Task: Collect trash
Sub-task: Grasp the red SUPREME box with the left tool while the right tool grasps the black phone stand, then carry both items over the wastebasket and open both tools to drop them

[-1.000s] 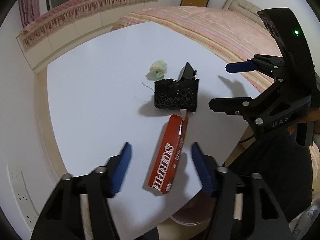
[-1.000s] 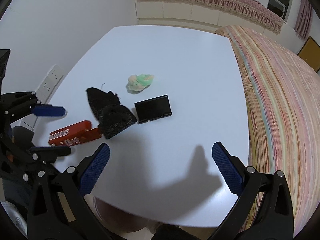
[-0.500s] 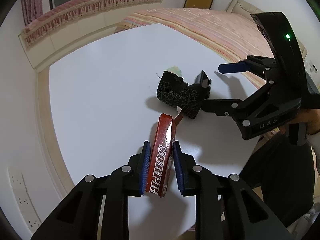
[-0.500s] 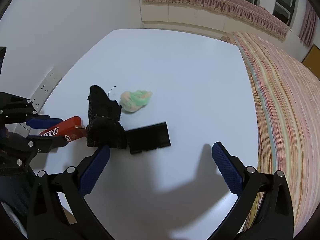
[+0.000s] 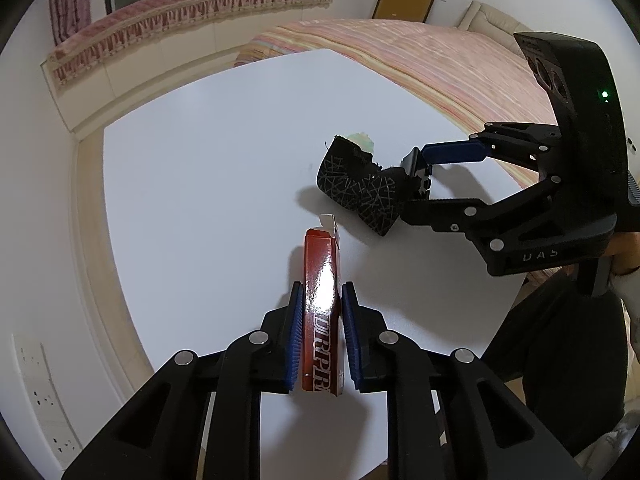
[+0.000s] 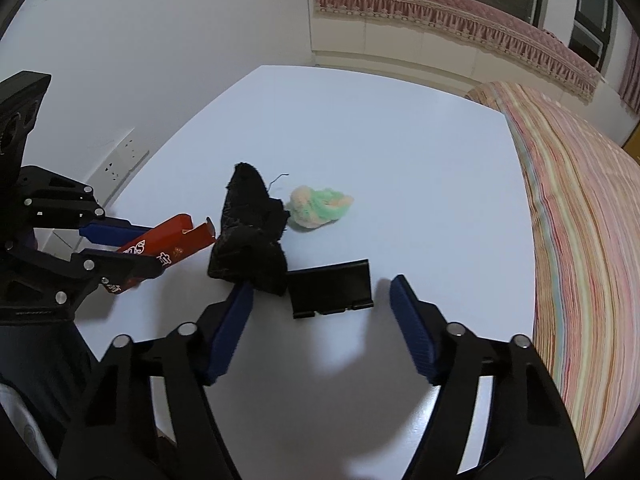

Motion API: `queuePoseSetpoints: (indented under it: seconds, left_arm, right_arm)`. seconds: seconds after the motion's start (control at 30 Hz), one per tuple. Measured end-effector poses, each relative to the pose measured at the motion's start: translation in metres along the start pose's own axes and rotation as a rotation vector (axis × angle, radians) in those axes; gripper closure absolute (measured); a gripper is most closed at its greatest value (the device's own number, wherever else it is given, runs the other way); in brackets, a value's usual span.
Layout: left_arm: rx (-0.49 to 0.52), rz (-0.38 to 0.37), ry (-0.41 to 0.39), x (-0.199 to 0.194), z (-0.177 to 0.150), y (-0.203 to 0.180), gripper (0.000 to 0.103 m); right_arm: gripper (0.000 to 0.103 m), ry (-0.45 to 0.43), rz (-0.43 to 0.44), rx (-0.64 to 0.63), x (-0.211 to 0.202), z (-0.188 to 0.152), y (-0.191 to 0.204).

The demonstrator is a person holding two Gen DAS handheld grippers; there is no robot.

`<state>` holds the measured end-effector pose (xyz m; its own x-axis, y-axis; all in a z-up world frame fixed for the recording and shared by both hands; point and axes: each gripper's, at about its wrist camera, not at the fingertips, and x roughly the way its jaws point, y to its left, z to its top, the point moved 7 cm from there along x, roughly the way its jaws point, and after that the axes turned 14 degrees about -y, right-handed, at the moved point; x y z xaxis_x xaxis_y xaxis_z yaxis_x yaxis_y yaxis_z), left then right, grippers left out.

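Note:
My left gripper point(image 5: 320, 312) is shut on a red carton point(image 5: 322, 292) with white lettering, held edge-up over the white table point(image 5: 200, 184); it also shows in the right wrist view point(image 6: 164, 248). My right gripper point(image 6: 324, 304) is open, its fingers either side of a black phone stand point(image 6: 330, 286). A crumpled black cloth point(image 6: 250, 236) lies just left of the stand, touching my left fingertip. A green and peach crumpled wad point(image 6: 320, 210) lies beyond the cloth. In the left wrist view the right gripper point(image 5: 432, 176) hovers by the cloth point(image 5: 360, 188).
A bed with a striped pink cover point(image 6: 580, 220) runs along the table's right side. A wall with sockets point(image 6: 124, 156) is at the left. A cabinet with a fringed pink cover point(image 6: 440, 28) stands at the back.
My left gripper closed on the red carton and lifted it edge-up. My right gripper moved down and forward, narrowing around the black stand.

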<state>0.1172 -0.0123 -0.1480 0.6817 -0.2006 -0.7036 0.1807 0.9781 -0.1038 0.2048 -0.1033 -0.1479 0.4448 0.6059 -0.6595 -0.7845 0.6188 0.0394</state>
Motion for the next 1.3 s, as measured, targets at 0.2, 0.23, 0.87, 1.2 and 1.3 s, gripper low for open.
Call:
queuePoseSetpoints:
  seconds: [0.2, 0.23, 0.87, 1.2, 1.3]
  left_arm:
    - [-0.012, -0.004, 0.004, -0.003, -0.001, 0.001, 0.085]
    - [-0.013, -0.004, 0.004, -0.002, 0.0, 0.001, 0.086]
    - [-0.018, -0.007, -0.024, -0.018, 0.002, -0.003, 0.088]
    - [0.0, -0.036, -0.066, -0.055, 0.002, -0.032, 0.088]
    - [0.008, -0.048, -0.078, -0.069, -0.001, -0.043, 0.088]
  right_arm:
    - [0.051, 0.002, 0.0, -0.011, -0.003, -0.001, 0.004]
    - [0.056, 0.002, -0.009, -0.014, -0.004, -0.002, 0.004]
    - [0.064, -0.018, -0.045, 0.047, -0.031, -0.004, -0.003]
    - [0.064, -0.072, -0.021, 0.06, -0.089, -0.009, 0.027]
    - [0.064, -0.088, -0.017, 0.06, -0.11, -0.013, 0.038]
